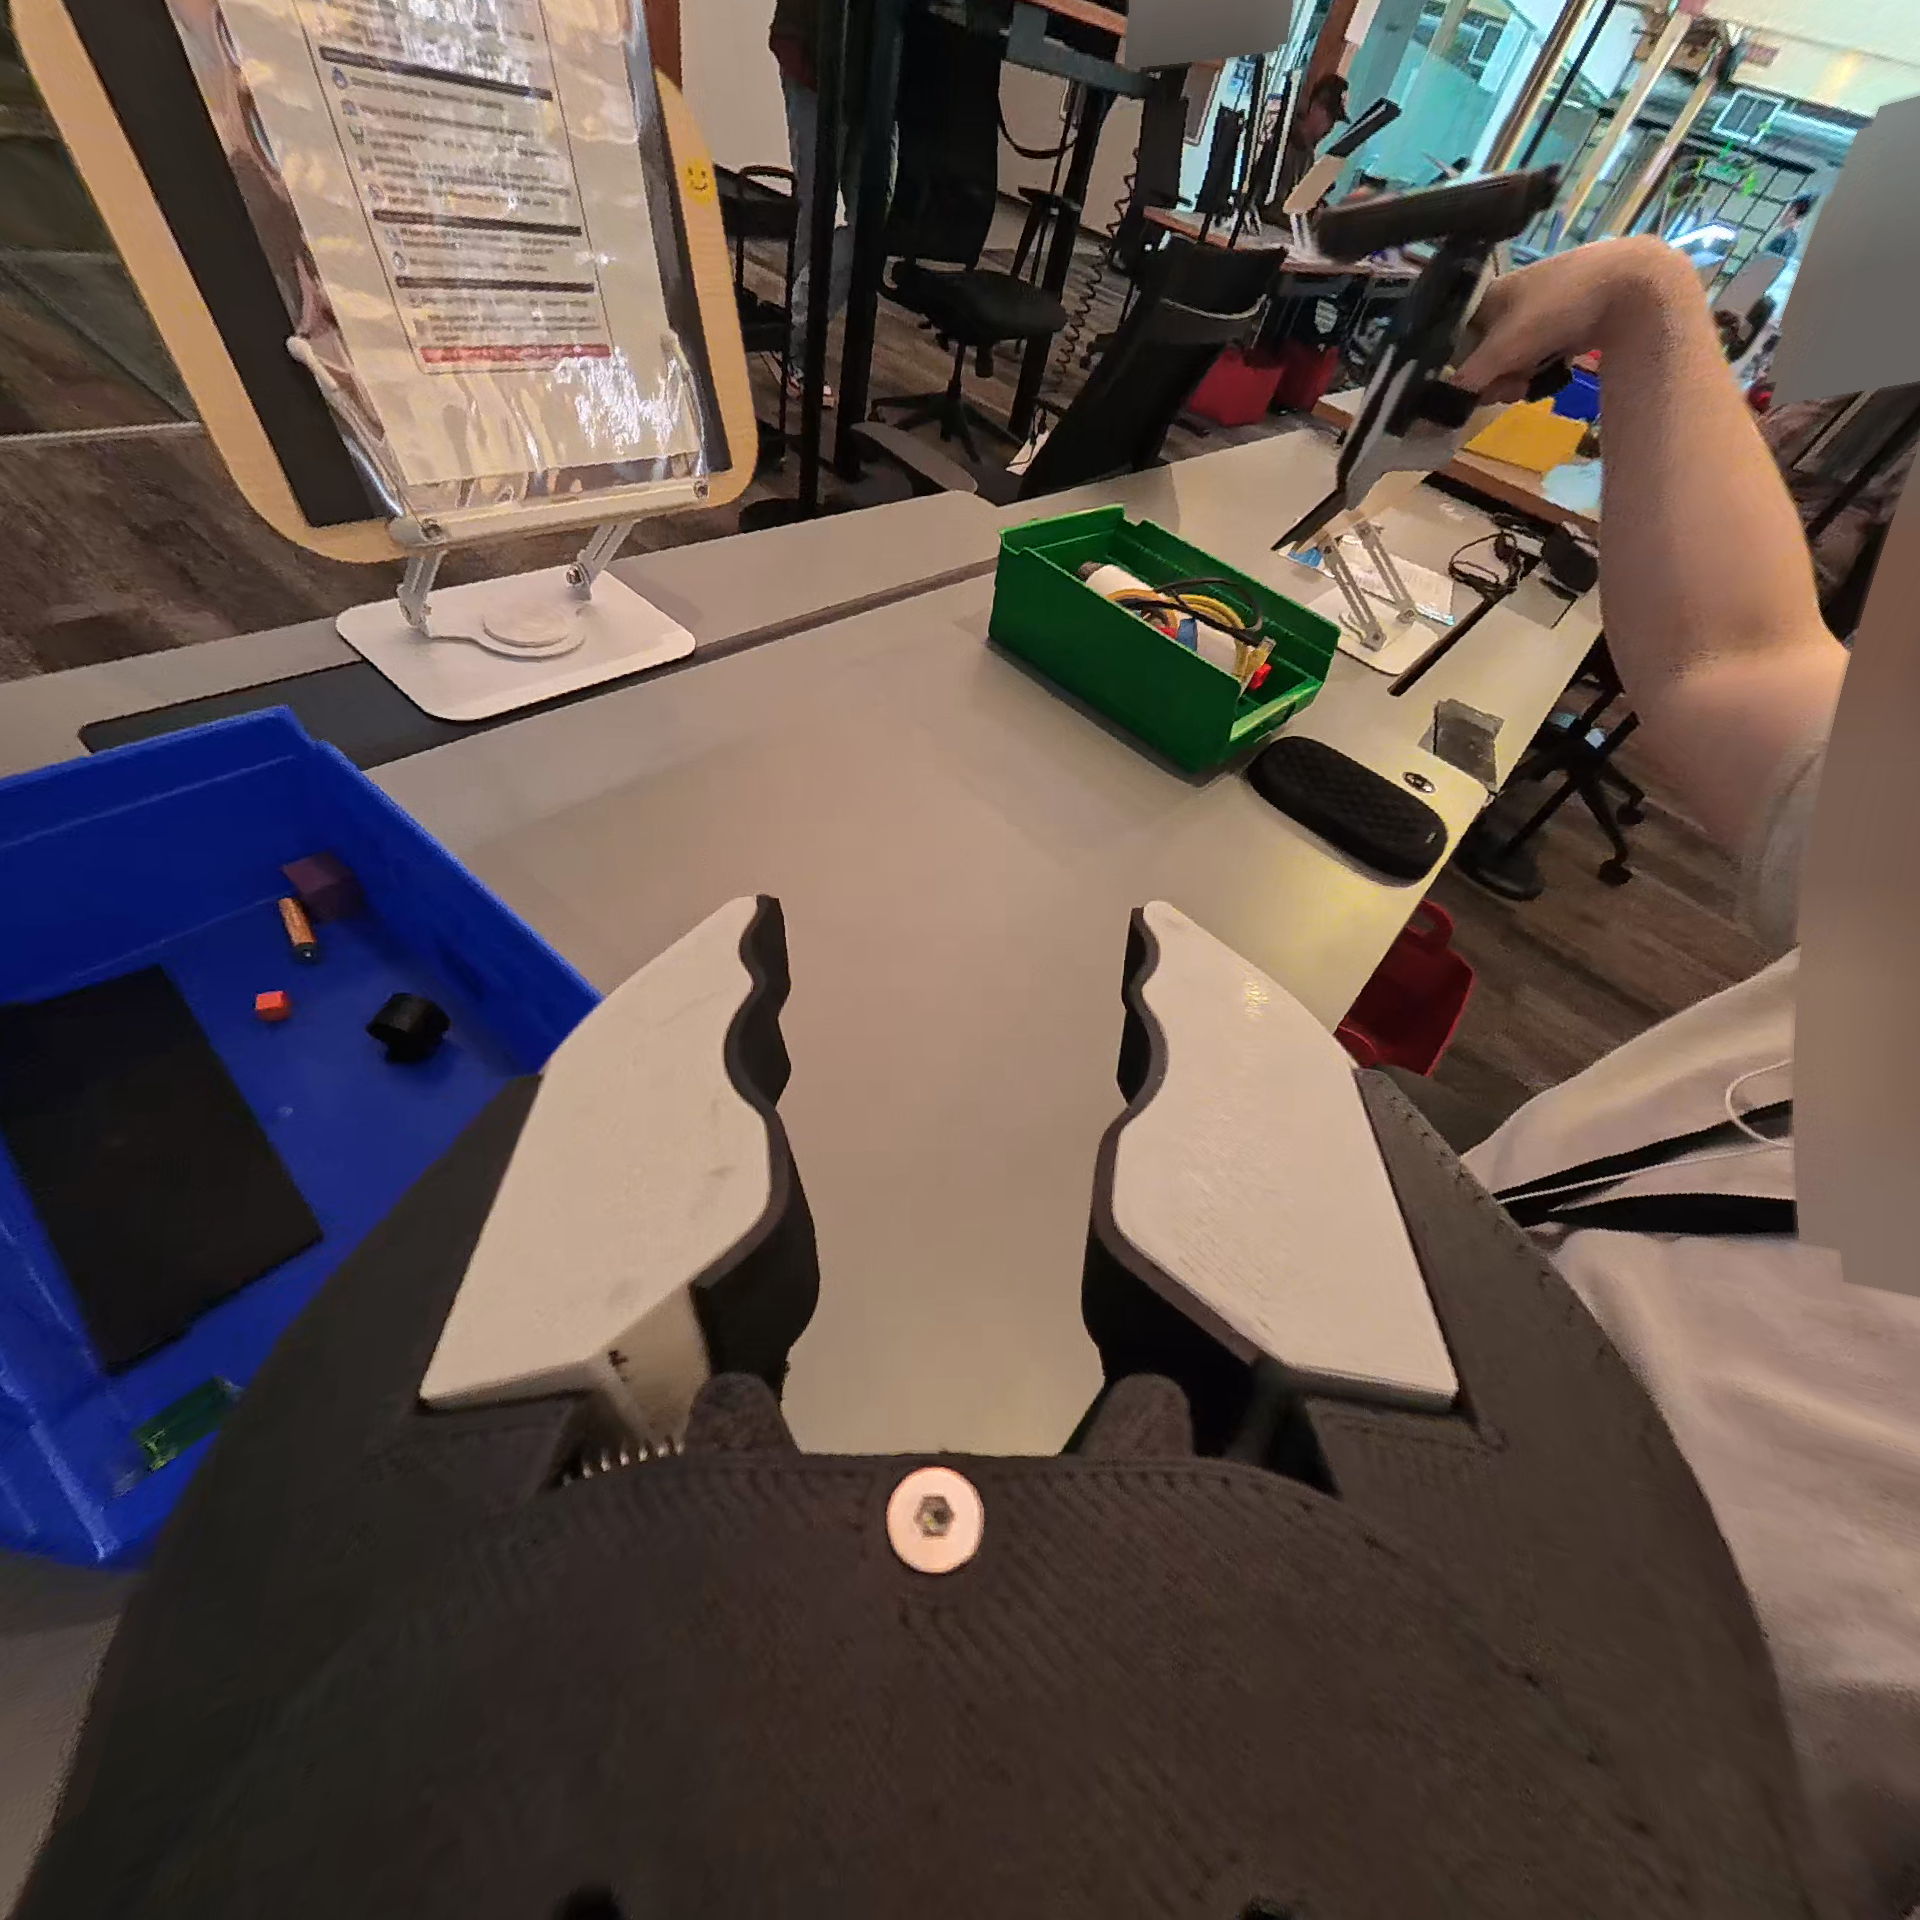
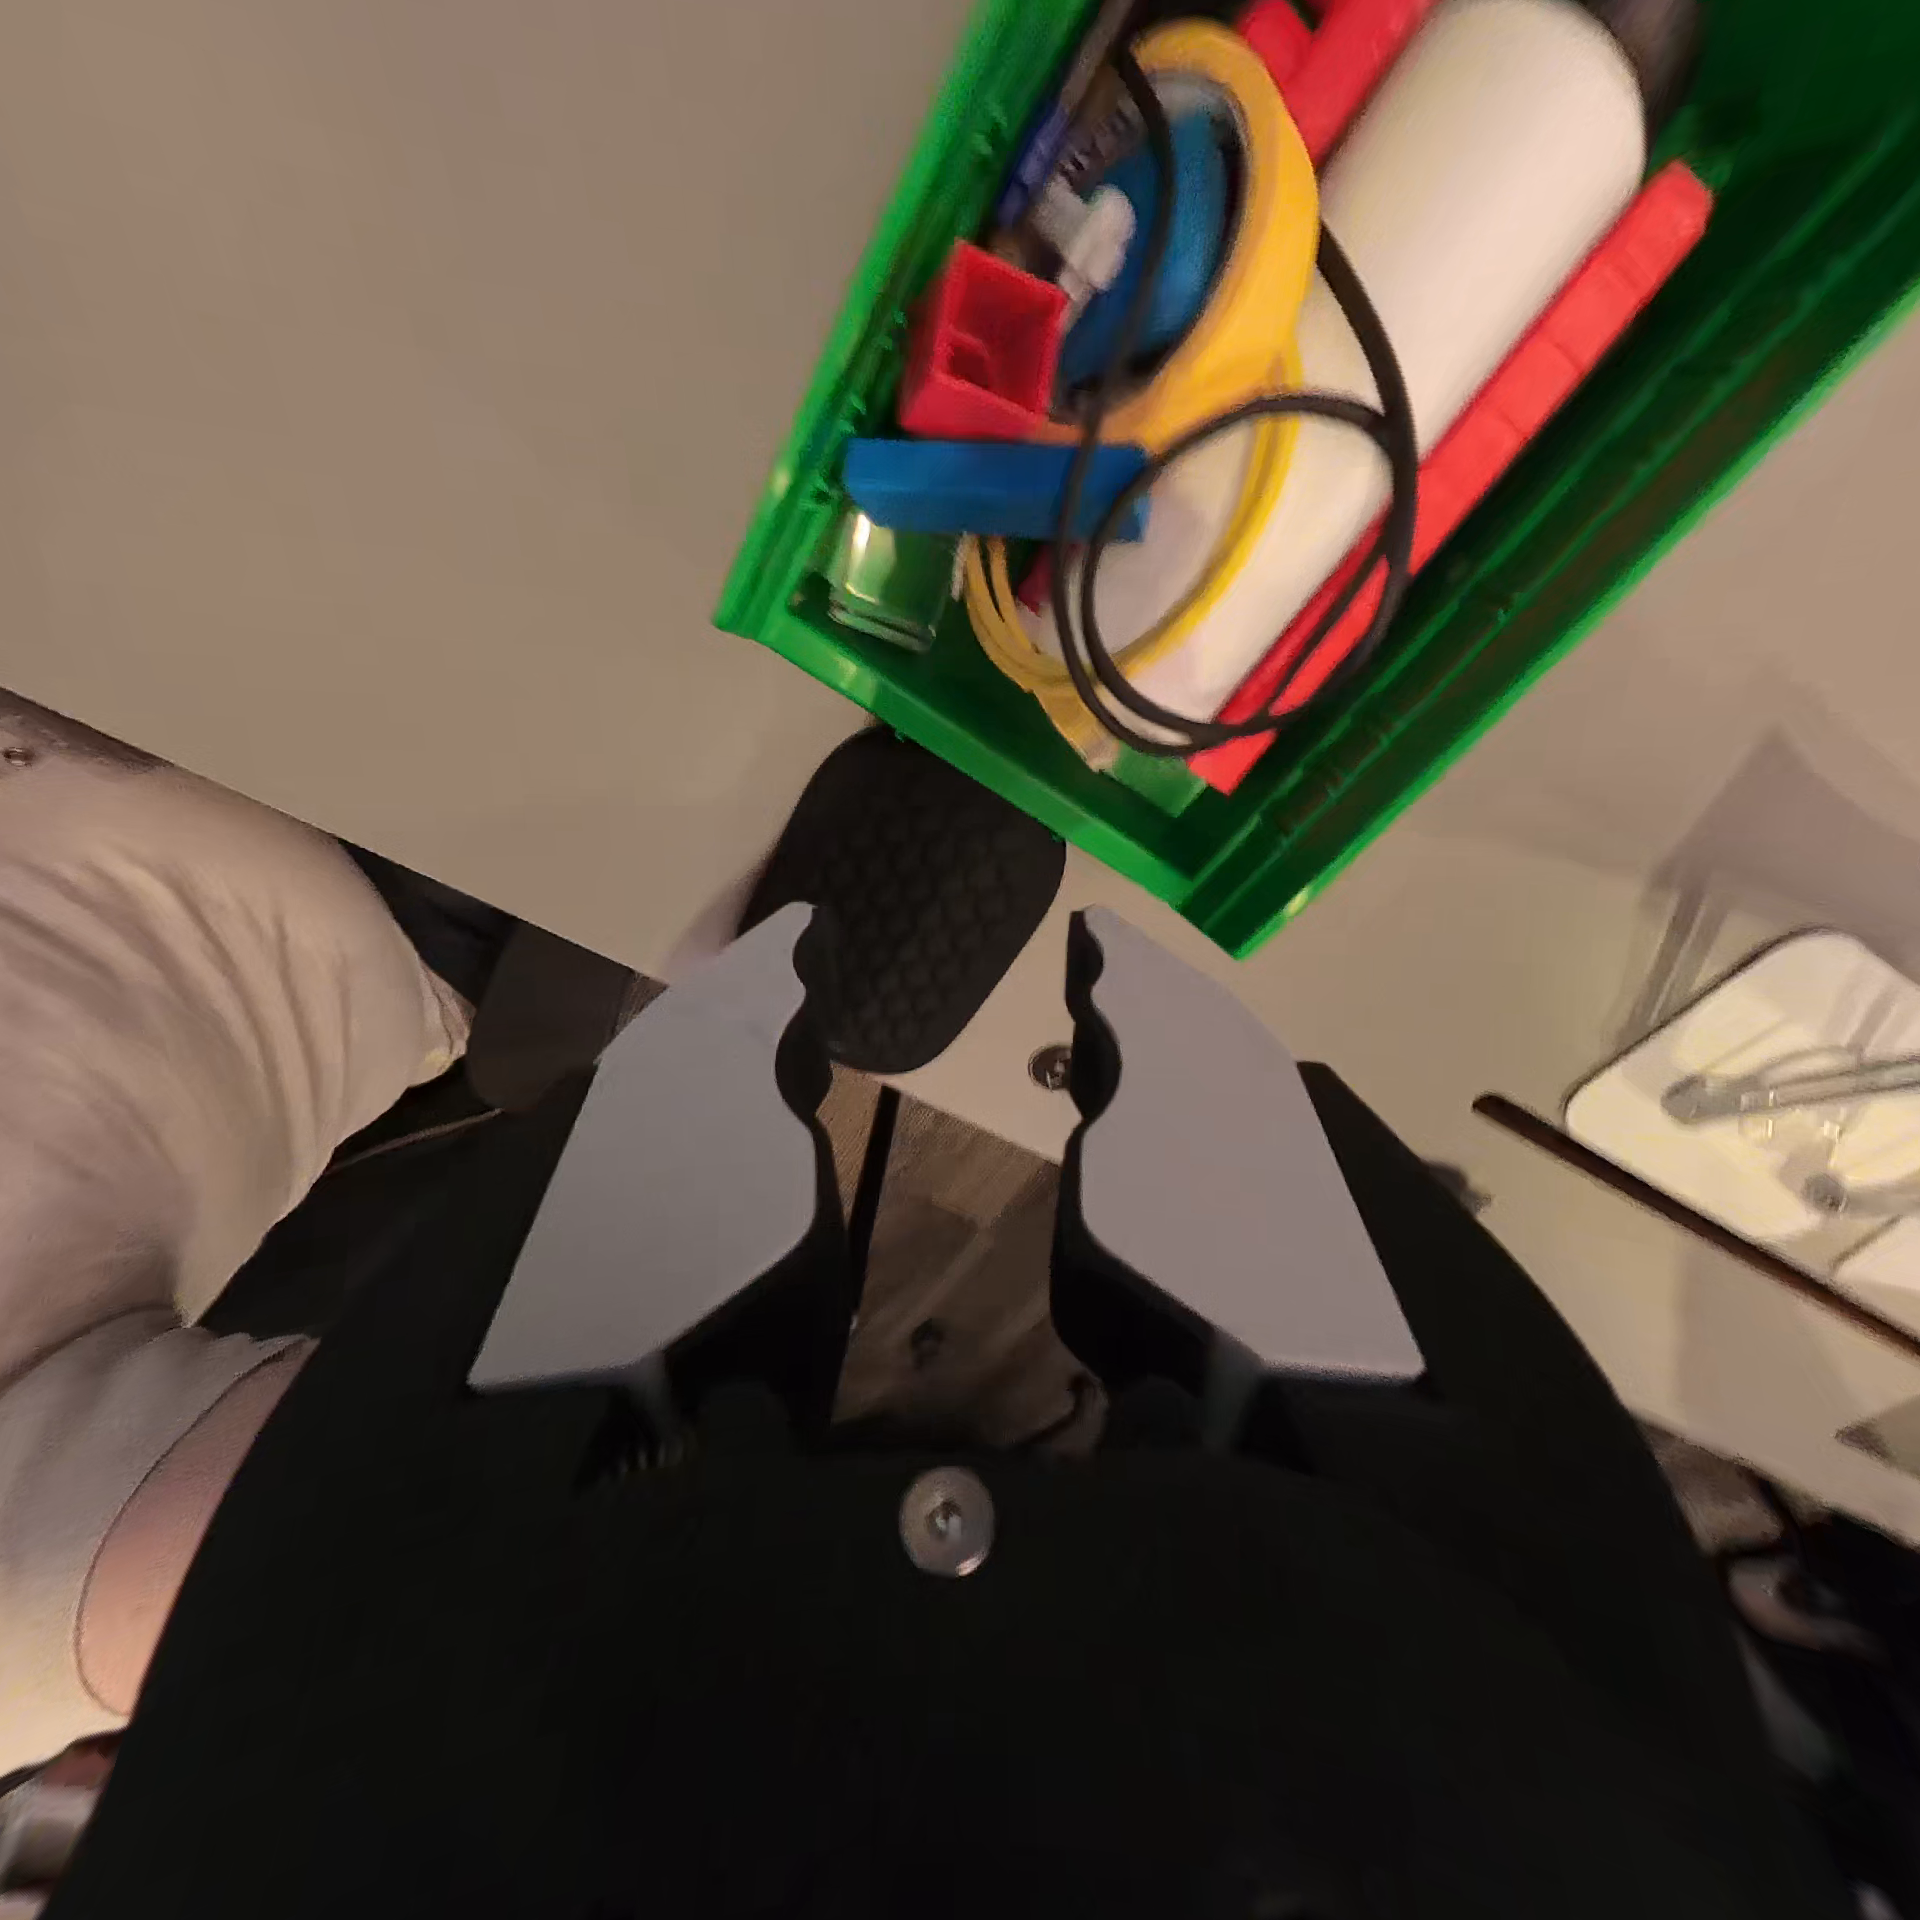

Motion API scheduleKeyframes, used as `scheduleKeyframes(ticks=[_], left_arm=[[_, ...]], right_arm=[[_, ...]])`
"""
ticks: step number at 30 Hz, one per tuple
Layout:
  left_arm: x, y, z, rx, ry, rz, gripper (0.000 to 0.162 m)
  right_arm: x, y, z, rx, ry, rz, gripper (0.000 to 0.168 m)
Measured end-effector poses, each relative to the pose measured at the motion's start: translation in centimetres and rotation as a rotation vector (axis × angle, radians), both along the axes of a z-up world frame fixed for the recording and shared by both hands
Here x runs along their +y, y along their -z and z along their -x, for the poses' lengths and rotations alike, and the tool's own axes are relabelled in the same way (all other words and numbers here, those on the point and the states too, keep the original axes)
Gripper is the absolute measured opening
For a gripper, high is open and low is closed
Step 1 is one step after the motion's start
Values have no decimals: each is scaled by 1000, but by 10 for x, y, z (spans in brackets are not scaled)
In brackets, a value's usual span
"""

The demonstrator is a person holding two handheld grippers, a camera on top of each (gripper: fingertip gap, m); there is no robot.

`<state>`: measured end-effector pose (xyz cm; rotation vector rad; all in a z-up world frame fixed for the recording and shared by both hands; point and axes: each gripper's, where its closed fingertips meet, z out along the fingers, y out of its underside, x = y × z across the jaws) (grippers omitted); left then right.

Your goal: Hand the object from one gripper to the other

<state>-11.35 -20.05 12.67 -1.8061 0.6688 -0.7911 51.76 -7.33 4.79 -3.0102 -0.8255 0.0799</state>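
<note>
Handover object: I cannot tell which item it is.
Nearest candidate: a black, oval, textured case (image 2: 914,935), lying flat, just past my right gripper's (image 2: 940,925) parted jaws and beside the green bin (image 2: 1195,883); it lies well ahead-right of my left gripper's (image 1: 951,914) parted jaws.

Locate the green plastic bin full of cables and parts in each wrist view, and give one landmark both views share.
Left wrist view: green plastic bin sits right of centre, far across the grey table.
Right wrist view: it fills the upper right, seen from above.
Shared landmark: the black textured oval case beside the bin's end.
</note>
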Motion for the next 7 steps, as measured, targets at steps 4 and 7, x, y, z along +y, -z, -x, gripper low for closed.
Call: scheduleKeyframes(ticks=[4, 7], left_arm=[[23, 18, 13, 56, -62, 20, 61], [55, 40, 35, 210, -175, 26, 59]], right_arm=[[7, -10, 62, 237, -195, -237, 45], [14, -28, 121, 427, -356, -524, 44]])
